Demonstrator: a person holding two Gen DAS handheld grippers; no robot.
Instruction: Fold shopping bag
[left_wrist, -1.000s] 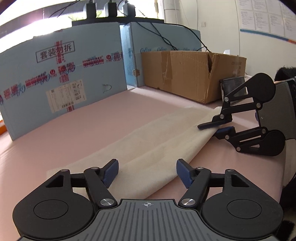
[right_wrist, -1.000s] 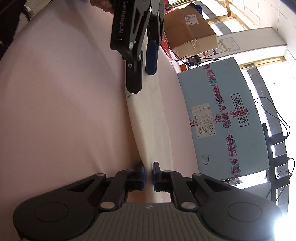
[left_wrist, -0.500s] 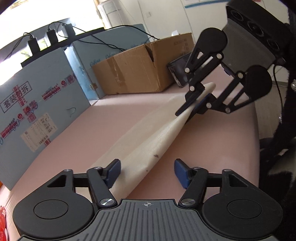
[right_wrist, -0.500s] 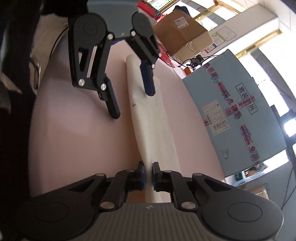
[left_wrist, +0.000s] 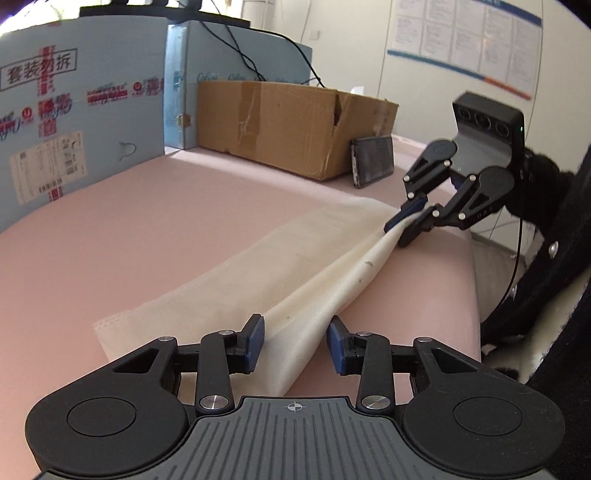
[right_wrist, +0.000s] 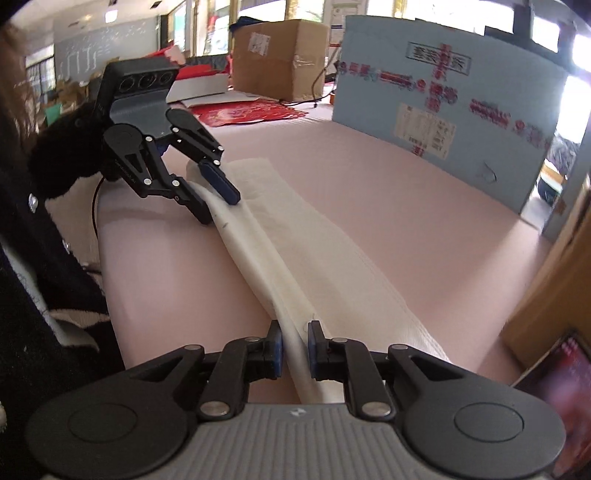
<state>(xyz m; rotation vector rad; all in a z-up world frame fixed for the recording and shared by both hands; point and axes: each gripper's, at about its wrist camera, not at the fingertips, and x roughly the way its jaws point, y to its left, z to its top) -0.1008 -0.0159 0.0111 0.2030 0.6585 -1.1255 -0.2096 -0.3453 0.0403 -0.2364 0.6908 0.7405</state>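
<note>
The cream bag (left_wrist: 258, 280) lies long across the pink table (left_wrist: 147, 221), its near edge lifted into a ridge between both grippers. The right gripper (right_wrist: 294, 345) clamps one end of that fold. The left gripper (left_wrist: 295, 341) straddles the other end; its jaws have just been closing, cloth between them, pads not yet pressing. A brown box (left_wrist: 288, 125) sits behind.

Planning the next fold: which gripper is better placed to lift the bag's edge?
Right. The right gripper pinches the bag at its raised edge; the left gripper, jaws just closing, straddles it without gripping yet.
</note>
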